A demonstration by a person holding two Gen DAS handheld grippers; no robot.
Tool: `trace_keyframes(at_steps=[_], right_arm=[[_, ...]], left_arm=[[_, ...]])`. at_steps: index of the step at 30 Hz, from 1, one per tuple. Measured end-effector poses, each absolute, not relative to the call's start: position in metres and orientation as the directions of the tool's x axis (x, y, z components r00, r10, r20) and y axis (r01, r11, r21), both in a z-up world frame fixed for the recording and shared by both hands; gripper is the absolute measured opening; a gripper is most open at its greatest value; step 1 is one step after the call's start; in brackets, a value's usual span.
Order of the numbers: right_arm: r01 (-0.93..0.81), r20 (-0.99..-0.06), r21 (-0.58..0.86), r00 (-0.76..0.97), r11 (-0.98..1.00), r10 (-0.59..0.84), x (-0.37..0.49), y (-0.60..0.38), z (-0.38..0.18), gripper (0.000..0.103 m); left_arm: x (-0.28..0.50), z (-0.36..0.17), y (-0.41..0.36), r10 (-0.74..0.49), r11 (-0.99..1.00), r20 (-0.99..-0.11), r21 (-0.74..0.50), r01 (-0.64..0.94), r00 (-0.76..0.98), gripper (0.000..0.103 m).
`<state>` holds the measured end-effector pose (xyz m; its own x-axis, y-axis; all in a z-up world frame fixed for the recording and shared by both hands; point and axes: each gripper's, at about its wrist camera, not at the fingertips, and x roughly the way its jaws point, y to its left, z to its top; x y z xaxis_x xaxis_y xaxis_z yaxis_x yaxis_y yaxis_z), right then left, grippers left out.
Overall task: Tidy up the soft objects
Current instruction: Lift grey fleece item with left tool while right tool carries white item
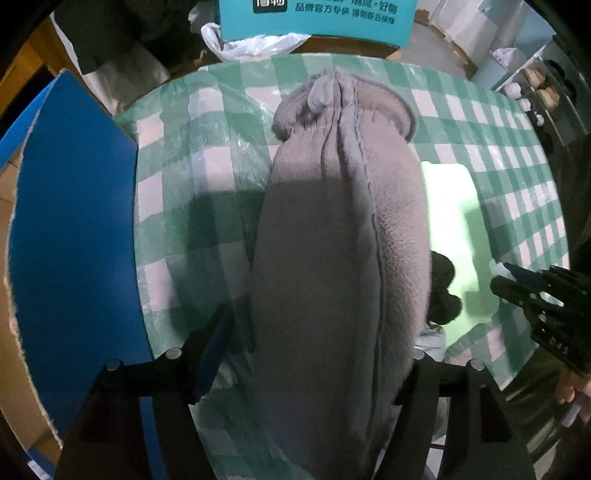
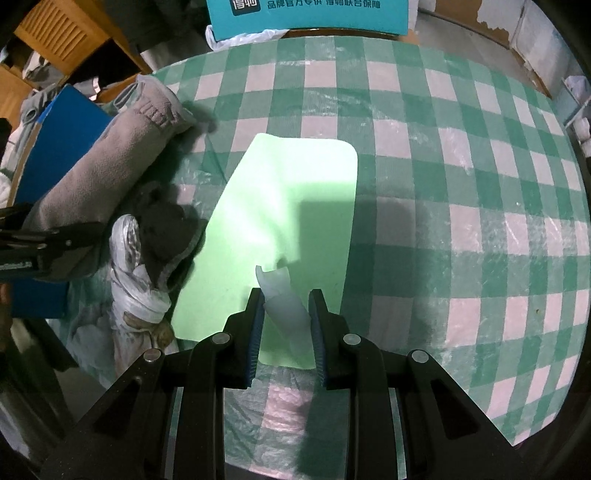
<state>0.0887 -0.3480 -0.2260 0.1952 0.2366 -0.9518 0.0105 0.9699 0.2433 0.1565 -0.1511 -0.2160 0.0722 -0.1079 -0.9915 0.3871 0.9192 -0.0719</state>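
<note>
Checked tablecloth [image 2: 461, 155], teal box [image 2: 310, 16] — Chinese lettering, gray roll [image 1: 332, 236] gripped.

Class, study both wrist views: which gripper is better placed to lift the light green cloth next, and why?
Right. The right gripper already pinches a raised fold of the light green cloth. The left gripper is occupied, its fingers on either side of the grey rolled towel near the blue box.

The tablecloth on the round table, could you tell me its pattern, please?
Green and white checks; the tablecloth shows best in the right wrist view.
</note>
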Motion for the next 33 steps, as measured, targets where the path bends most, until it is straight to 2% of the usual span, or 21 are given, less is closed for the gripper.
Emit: trace_keyframes(at_steps=[2,3,5,7,9,18,33], right_arm=[[0.011,-0.951,0.246,0.198,0.969,0.239,0.089,-0.347,-0.226,0.023],[0.011,-0.951,0.244,0.200,0.970,0.237,0.089,-0.346,-0.226,0.023],[0.012,-0.950,0.243,0.207,0.970,0.235,0.089,-0.344,-0.225,0.023],[0.012,-0.948,0.243,0.215,0.970,0.235,0.085,-0.347,-0.221,0.023],[0.012,-0.947,0.240,0.222,0.971,0.232,0.084,-0.345,-0.218,0.023],[0.009,-0.942,0.232,0.252,0.973,0.222,0.077,-0.348,-0.200,0.023],[-0.005,-0.931,0.207,0.305,0.978,0.199,0.069,-0.337,-0.154,0.023]], left_arm=[[0.158,-0.219,-0.151,-0.119,0.920,-0.991,-0.085,0.384,0.066,0.069],[0.158,-0.219,-0.151,-0.136,0.918,-0.989,-0.102,0.384,0.063,0.056],[0.158,-0.219,-0.151,-0.138,0.916,-0.988,-0.103,0.387,0.063,0.038],[0.156,-0.216,-0.153,-0.141,0.914,-0.987,-0.103,0.392,0.071,0.028],[0.154,-0.213,-0.153,-0.148,0.913,-0.986,-0.108,0.392,0.073,0.024],[0.141,-0.189,-0.138,-0.163,0.916,-0.976,-0.095,0.389,0.146,0.021],[0.122,-0.142,-0.128,-0.172,0.902,-0.954,-0.052,0.429,0.247,0.021]])
